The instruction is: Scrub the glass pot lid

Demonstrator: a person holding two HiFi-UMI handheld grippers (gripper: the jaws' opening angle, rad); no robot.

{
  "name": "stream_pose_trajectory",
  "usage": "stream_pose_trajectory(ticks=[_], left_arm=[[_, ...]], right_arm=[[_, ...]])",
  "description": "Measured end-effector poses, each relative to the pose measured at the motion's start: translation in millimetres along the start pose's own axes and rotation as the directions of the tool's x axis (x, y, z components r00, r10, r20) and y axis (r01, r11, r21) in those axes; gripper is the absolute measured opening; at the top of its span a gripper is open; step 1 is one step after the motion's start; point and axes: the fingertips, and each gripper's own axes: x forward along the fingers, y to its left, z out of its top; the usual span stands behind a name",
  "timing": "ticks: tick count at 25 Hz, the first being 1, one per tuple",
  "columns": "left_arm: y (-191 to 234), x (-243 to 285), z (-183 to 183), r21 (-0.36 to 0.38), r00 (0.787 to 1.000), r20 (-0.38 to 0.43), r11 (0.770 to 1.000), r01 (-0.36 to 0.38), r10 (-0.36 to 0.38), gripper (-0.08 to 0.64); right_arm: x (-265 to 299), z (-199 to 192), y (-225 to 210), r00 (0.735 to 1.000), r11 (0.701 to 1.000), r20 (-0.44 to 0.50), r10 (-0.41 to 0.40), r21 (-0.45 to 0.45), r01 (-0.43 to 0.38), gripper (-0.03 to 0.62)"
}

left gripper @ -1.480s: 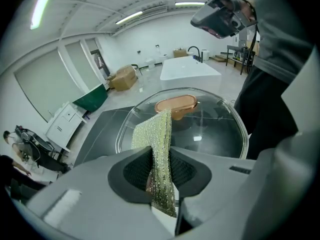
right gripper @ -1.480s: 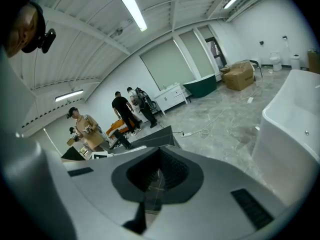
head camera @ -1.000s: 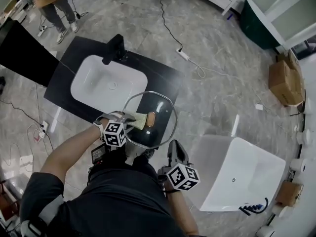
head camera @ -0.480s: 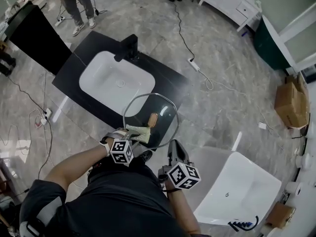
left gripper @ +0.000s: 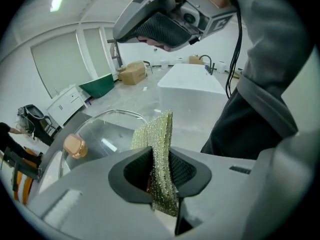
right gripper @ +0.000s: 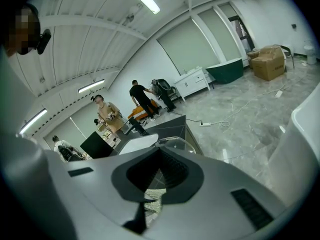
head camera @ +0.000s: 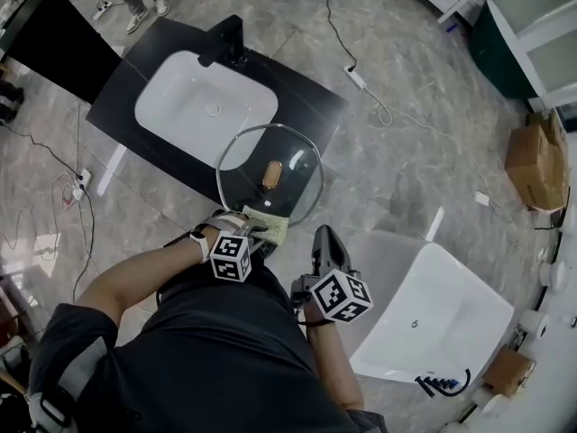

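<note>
— Clamping what, that left claw (left gripper: 161, 181)?

— A yellow-green mesh scrub cloth (left gripper: 157, 134). The claw is closed tight on it, and the cloth stands upright out of the grip.

— And the round glass pot lid (head camera: 243, 165)?

— Lying flat on the black tabletop (head camera: 306, 106), knob side up, just beside the white rectangular basin (head camera: 203, 106). Its copper-coloured knob (head camera: 270, 173) sits at the centre. The cloth's free end is at the lid's near rim; whether it touches the glass cannot be told.

— The right claw (right gripper: 152, 184)?

— Drawn together with nothing in it, held off the tabletop's near edge, close to the lid but apart from it. Through its notch the lid's rim and the cloth show.

— Anything else in frame?

— A black tap (head camera: 224, 41) at the basin's far side, a white bathtub (head camera: 433, 314) on the grey marble floor (head camera: 406, 179) to the person's right, a brown cardboard box (head camera: 532, 156) beyond it, and people (right gripper: 107, 115) standing at the room's far end in the right gripper view.
</note>
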Motion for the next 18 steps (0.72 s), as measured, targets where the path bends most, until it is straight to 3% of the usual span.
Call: stream_pose_trajectory(ticks=[5, 11, 15, 18], left_arm=[[23, -37, 19, 0.067, 0.995, 0.084, 0.996, -0.066, 0.061, 0.072], [80, -115, 15, 0.016, 0.974, 0.191, 0.992, -0.126, 0.12, 0.072], [152, -127, -9, -0.034, 0.977, 0.174, 0.992, -0.122, 0.126, 0.072], [203, -99, -8, -0.017, 0.989, 0.131, 0.998, -0.059, 0.061, 0.072]], right_arm=[[-2, -1, -3, 0.999, 0.999, 0.028, -0.034, 0.031, 0.034, 0.006], [7, -1, 12, 0.997, 0.998, 0.051, -0.057, 0.041, 0.055, 0.006], [5, 5, 27, 0.993, 0.995, 0.086, -0.086, 0.052, 0.082, 0.006], [-5, 5, 28, 0.985, 0.99, 0.112, -0.13, 0.068, 0.123, 0.006]])
